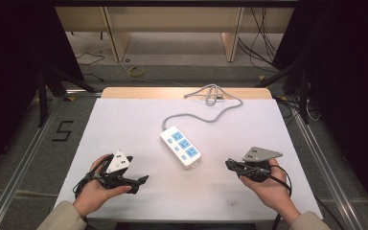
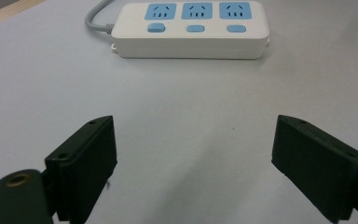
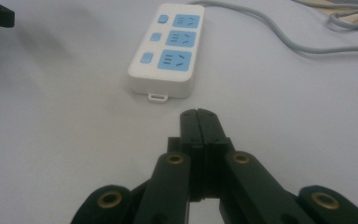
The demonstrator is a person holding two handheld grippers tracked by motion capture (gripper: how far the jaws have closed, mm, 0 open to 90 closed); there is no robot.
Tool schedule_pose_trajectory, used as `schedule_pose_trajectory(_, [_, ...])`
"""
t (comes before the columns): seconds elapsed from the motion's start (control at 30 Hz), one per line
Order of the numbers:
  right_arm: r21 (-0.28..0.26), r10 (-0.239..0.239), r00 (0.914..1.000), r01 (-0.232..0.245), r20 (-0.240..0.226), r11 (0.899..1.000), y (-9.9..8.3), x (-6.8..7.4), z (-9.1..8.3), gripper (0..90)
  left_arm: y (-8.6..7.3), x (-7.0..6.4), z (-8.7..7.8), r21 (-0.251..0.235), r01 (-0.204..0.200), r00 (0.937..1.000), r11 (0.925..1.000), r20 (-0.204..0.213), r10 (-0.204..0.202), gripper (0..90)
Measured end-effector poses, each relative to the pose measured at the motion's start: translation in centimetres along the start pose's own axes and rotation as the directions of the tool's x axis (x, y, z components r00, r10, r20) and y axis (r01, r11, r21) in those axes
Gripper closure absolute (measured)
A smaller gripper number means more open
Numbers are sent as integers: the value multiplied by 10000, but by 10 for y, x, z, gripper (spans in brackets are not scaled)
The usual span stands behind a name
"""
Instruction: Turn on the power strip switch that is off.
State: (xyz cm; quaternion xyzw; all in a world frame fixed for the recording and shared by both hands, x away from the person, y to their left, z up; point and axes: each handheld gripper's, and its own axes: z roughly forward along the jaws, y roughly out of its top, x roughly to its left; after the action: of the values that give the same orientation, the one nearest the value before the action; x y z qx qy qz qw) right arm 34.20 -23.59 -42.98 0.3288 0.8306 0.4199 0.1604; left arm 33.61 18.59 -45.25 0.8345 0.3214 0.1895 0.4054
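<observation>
Bench (image 1: pixel 124 124) is lying under a white sheet, its bare wooden strip showing along the far edge.

Power strip (image 1: pixel 180 146) is sitting flat near the middle of the bench, white body, three blue sockets and three blue switches facing up. It is running diagonally, cord end toward the far left, tab end toward the near right. Grey cord (image 1: pixel 206 114) is leaving the far end, curving right and back to a loose bundle at the bench's far edge.

Left hand (image 1: pixel 96 189) is resting near the front left of the bench, holding the left hand-held gripper (image 1: pixel 141 181), which is pointing right along the front edge. Its jaws are standing spread wide with bare sheet between them, in the left gripper view. The power strip (image 2: pixel 189 29) is lying ahead of that gap, well apart from the jaws, long side facing them, cord (image 2: pixel 95 16) trailing off left.

Right hand (image 1: pixel 268 187) is sitting near the front right, holding the right hand-held gripper (image 1: pixel 230 164), which is pointing left toward the strip. Its jaws are pressed together, nothing between them, in the right gripper view (image 3: pixel 199 116). The power strip's (image 3: pixel 168 51) tab end is lying just ahead and slightly left of the tips, near but not touching.

The strip is lying between the two hand-held grippers, nearer the right one.
</observation>
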Motion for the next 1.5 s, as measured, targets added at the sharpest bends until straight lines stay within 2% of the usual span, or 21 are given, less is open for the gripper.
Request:
schedule_pose_trajectory(0.83, [268, 85, 9995, -78, -292, 9996, 16, 0, 21, 900, 0, 1, 1, 70, -54, 10000, 10000, -84, 54, 130])
schedule_pose_trajectory(1.03, [310, 102, 9994, -92, -316, 9995, 20, 0, 26, 900, 1, -2, 2, 221, -286, 9996, 9993, 57, 285, 125])
schedule_pose_trajectory(1.3, [304, 147, 9993, -137, -348, 9994, 25, -1, 32, 900, 1, -1, 3, 132, -113, 9999, 9998, -20, 114, 130])
schedule_pose_trajectory(1.5, [345, 139, 9993, -126, -360, 9993, 28, -2, 37, 900, 1, -2, 3, 136, -187, 9998, 9997, -2, 187, 130])
